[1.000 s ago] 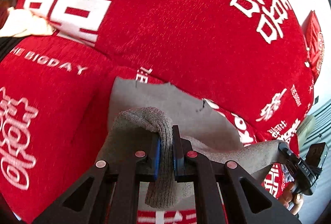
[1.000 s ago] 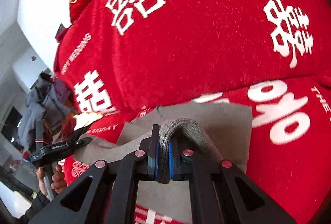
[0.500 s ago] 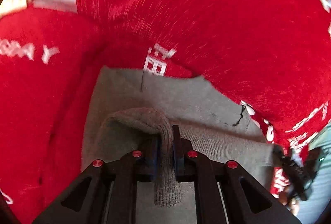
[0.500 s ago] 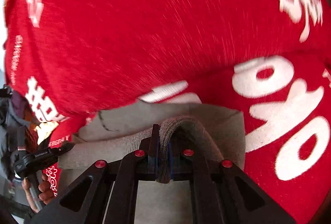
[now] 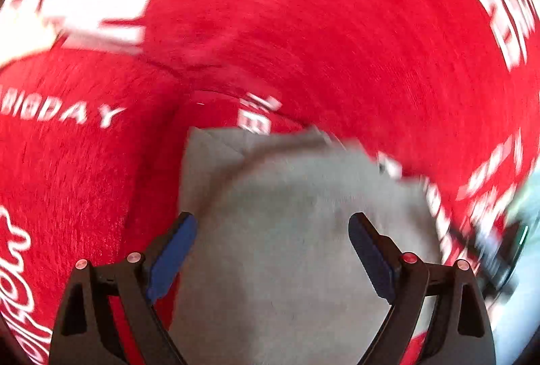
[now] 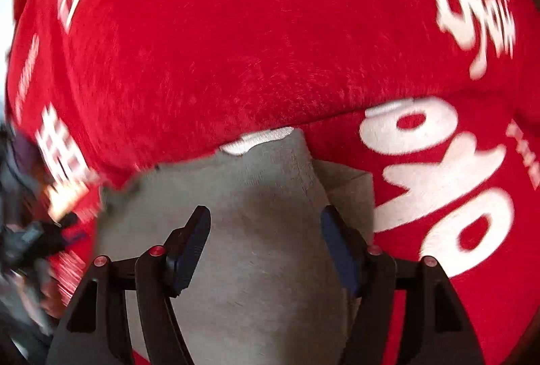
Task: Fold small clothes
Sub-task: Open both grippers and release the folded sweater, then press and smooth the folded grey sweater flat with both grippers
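Released grey garment (image 5: 297,230) on red cover (image 5: 303,27)

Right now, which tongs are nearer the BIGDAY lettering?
Left. Left tongs and right tongs have just been opening, nothing pinched, above the grey garment. BIGDAY lettering lies left of the left tongs; the right tongs hover over the garment's opposite end.

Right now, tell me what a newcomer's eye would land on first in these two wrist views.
The bright red plush blanket with big white lettering fills nearly all of both views. Against it lies the grey garment, low and central in each picture, with a folded layer lying over a flatter one. The left gripper and right gripper frame it from the bottom edge; their blue-padded jaws have just been opening and stand apart, the cloth below and between them unpinched.
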Tool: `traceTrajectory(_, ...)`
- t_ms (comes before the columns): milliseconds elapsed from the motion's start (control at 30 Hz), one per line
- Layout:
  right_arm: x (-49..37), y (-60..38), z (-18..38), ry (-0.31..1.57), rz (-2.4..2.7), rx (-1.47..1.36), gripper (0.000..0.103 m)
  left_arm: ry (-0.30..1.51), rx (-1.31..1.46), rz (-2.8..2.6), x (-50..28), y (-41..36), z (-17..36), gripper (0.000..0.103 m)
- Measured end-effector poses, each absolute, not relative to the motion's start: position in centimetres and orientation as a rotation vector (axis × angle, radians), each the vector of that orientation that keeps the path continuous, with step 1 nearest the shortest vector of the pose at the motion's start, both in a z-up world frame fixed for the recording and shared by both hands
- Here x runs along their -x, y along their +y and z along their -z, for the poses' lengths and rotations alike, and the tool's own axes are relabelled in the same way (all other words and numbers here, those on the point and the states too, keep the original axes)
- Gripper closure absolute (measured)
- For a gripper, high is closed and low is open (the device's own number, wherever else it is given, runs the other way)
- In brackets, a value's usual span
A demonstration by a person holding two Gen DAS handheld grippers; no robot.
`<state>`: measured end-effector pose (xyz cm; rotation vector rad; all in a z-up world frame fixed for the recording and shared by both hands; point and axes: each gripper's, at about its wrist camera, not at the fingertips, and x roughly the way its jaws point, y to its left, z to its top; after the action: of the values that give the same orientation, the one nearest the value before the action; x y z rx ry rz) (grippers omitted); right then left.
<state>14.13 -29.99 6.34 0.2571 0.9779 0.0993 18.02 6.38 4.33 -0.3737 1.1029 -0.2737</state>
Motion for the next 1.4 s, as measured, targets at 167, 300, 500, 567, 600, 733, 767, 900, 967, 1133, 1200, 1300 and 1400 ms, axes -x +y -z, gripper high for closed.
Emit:
traceTrajectory(167,-16.3,-24.9,-5.4,1.026,-0.136,-0.084,0.031,1.096,0.109,0.360,-18.1,-0.5,-3.8,0.011)
traceTrajectory(300,-18.4,-23.6,-3.5,1.068,-0.071,0.015,0.032,1.151,0.051,0.207,-21.9,-0.6,-1.0,0.011)
traceTrajectory(500,-19.0,-29.1,-1.4,1.069,-0.012,-0.144,0.032,1.155,0.226,0.178,-23.7,4.6,0.4,0.011)
traceTrajectory(567,-18.7,-29.7,-1.6,1.063,0.022,-0.131,0.032,1.139,0.144,0.098,-24.0,5.0,0.2,0.011)
traceTrajectory(600,-18.5,-30.1,-1.9,1.072,0.095,-0.107,0.031,1.146,0.140,0.070,-23.9,5.5,0.2,0.011)
traceTrajectory(733,-16.8,-29.4,-3.8,1.015,0.117,-0.126,0.031,1.084,0.248,0.077,-21.8,6.6,-1.8,0.011)
traceTrajectory(767,-16.4,-28.5,-4.2,1.003,0.101,-0.113,0.031,1.067,0.223,0.079,-21.1,5.8,-2.3,0.011)
traceTrajectory(900,-13.6,-22.1,-4.5,1.007,-0.039,-0.030,0.030,1.000,0.051,0.164,-16.2,1.4,-3.8,0.011)
traceTrajectory(967,-12.0,-19.2,-3.8,1.021,-0.088,0.062,0.030,0.965,-0.048,0.184,-14.3,-0.4,-3.9,0.011)
traceTrajectory(1133,-8.8,-20.8,-2.7,1.014,-0.037,0.118,0.026,1.023,-0.075,0.130,-13.1,0.4,-1.1,0.010)
traceTrajectory(1200,-7.9,-23.3,-3.0,1.015,0.019,0.077,0.025,1.037,-0.002,0.116,-12.2,2.7,-1.2,0.009)
traceTrajectory(1300,-6.0,-27.9,-3.9,1.012,0.108,0.012,0.024,1.047,0.079,0.071,-11.4,6.1,-1.3,0.009)
traceTrajectory(1400,-4.4,-30.0,-4.9,1.023,0.183,-0.048,0.024,1.054,0.162,0.023,-9.7,8.5,-1.7,0.009)
